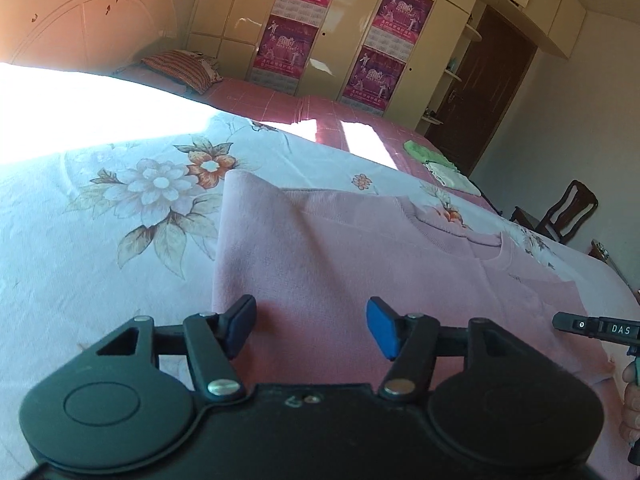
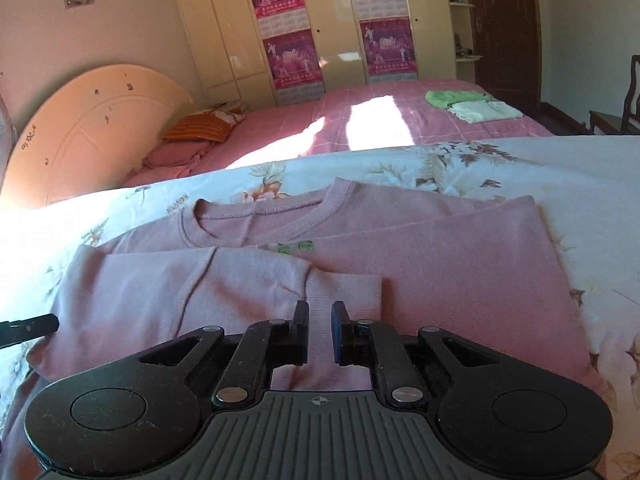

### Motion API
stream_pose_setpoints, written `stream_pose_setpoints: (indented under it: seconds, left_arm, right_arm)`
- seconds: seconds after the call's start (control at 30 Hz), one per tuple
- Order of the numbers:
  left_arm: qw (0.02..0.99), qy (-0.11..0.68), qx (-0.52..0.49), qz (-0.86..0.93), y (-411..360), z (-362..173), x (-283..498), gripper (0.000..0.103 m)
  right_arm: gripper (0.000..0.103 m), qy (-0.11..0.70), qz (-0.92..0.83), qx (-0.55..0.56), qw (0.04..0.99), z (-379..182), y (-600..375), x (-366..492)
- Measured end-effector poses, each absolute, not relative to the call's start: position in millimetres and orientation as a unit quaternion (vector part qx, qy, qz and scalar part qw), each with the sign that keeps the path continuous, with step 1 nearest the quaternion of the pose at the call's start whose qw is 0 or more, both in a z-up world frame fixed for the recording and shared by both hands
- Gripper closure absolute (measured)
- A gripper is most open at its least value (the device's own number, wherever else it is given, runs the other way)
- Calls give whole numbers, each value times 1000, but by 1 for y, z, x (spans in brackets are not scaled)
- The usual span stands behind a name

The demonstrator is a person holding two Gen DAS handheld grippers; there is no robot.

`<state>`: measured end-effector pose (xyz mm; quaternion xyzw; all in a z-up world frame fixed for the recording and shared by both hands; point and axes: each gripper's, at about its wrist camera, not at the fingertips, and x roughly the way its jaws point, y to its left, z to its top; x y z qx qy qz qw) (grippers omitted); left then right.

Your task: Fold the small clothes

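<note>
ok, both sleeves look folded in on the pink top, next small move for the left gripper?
Probably lower the left gripper and close on the near hem of the pink sweatshirt. Its jaws are wide open just above the fabric, holding nothing. The sleeve cuff already lies across the body, so folding hem toward collar looks next.

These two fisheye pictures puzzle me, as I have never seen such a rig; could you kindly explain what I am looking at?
There is no robot here: a person holds a two-finger gripper in each hand, and a camera on each looks forward along its fingers. One picture comes from the left gripper, whose jaws stand wide apart. The other comes from the right gripper, whose jaws are nearly together with a narrow gap, gripping nothing that I can see. Both hover low over a pink sweater, which lies on a floral sheet with one sleeve folded across its front. On the pink bed behind lie a green cloth and a white one, folded.
</note>
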<state>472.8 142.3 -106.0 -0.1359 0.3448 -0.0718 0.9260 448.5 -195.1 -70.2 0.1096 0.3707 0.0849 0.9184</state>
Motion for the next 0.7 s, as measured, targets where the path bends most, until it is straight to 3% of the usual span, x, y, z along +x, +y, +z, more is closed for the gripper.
stream_pose_setpoints:
  seconds: [0.2,0.3,0.43,0.6,0.7]
  left_arm:
    - [922,359,-130,-69,148,-113,547,43]
    - [919,359,-145,-71,163,-109,559,51]
    - [939,310,-112,-97,144,-88,536,46]
    - [933,343,-15,-106,105,-113,554,42]
    - [935,337,-56,-97,134,-122,552,42]
  right_arm:
    - [92,372,49,40,926,-89,-168,501]
    - [92,381,49,47,922,-93,-178,507]
    - [92,336,75,50,938,-73,-171,495]
    - [92,350,146,45,924,-80,-131,506]
    - [92,364,135,26,921,-94,-134,510]
